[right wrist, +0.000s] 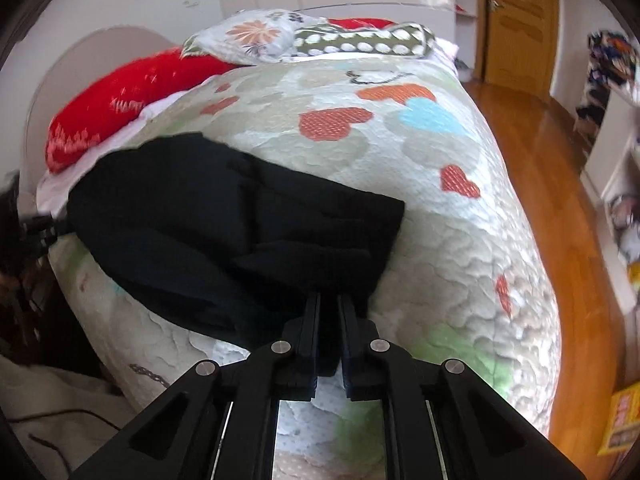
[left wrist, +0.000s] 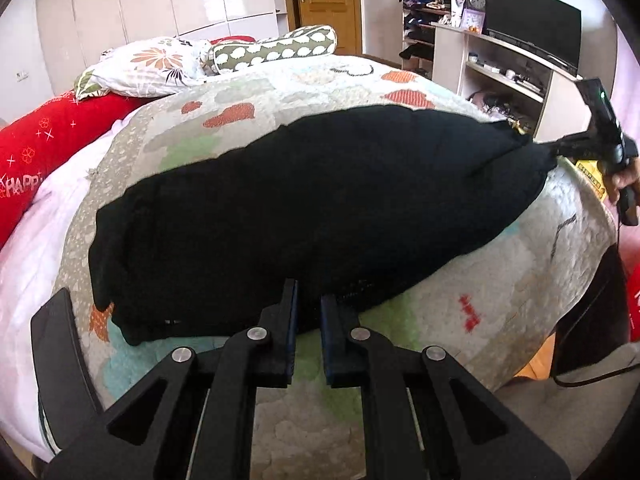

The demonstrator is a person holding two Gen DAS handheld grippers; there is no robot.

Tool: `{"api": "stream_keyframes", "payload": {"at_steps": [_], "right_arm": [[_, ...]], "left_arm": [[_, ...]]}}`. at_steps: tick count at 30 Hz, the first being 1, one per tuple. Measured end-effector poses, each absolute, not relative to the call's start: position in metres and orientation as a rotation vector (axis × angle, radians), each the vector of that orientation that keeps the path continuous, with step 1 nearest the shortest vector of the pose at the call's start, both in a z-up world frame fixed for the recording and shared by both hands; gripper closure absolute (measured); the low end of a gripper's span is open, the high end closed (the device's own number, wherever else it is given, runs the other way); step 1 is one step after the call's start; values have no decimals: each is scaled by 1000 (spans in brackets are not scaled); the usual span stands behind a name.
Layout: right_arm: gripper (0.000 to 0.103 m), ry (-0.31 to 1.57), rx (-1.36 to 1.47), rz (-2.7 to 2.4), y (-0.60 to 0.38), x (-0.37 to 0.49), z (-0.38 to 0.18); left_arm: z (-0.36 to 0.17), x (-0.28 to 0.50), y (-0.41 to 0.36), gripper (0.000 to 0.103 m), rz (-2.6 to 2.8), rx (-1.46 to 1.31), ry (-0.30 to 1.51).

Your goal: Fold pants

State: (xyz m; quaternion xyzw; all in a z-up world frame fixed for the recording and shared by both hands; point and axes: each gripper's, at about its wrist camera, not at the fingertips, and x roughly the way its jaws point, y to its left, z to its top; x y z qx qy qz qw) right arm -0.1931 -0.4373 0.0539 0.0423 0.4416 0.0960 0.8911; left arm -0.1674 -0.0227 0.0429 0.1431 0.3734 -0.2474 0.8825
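Nearest in the left wrist view, the left gripper (left wrist: 308, 300) meets the near edge of the black pants (left wrist: 312, 208), its two fingers close together with only a narrow slot between them; the tips touch the dark cloth, but whether any fabric is actually caught in that slot cannot be told. In the right wrist view the right gripper (right wrist: 329, 304) has its fingers drawn nearly together on a black fold of the pants (right wrist: 240, 232), pinching the cloth at their tips (the same gripper shows in the left view as a dark tool at the far right end of the garment (left wrist: 560, 148), gripping it there).

The pants lie across the quilt (left wrist: 500, 288) as one long dark band, running from the left gripper's side out to the right gripper, with the cloth bunched and doubled near the right gripper's end. The quilt is pale, printed with orange, blue and green hearts (right wrist: 336, 122).

Farther back, at the head of the bed, lie a red cushion (left wrist: 52, 140), a floral pillow (left wrist: 148, 66) and a green spotted bolster (left wrist: 276, 46). Beyond them are white wardrobe doors (left wrist: 160, 0) and a wooden door (left wrist: 326, 0). To the right stands a white shelf unit (left wrist: 504, 72) carrying a clock (left wrist: 476, 0) and a dark screen (left wrist: 536, 28).
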Motion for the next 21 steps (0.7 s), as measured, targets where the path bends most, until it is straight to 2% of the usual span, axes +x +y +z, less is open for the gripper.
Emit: {"api": "stream_keyframes", "payload": {"at_steps": [2,3,4,9,14,15,16,17,21], "right_arm": [[72,875,127,164,-447,-195,69],[61,834,142,153,-451,-196,77],[55,811,150,147,-453,-194,83],[54,841,75,144,-443,-161,80],[58,929,-18,159,-427,-131,47],[64,934,-26,160,-426,-130,44],[79,932,-24,167,-426,-130,44],[87,927,-39,163,-425,-131,47],[90,893,-72,161,-426,-129,69]], "left_arm": [[45,-169,-18,93,-521,261,780],[48,-170,-14,93,-528,232,773],[51,-170,-12,91,-533,216,769],[64,-173,-8,90,-533,188,736],[64,-169,-5,90,-506,175,734],[63,-169,-4,90,-502,171,735],[63,-168,-1,90,-495,163,736],[64,-168,1,90,-487,156,736],[68,-164,13,90,-455,114,726]]}}
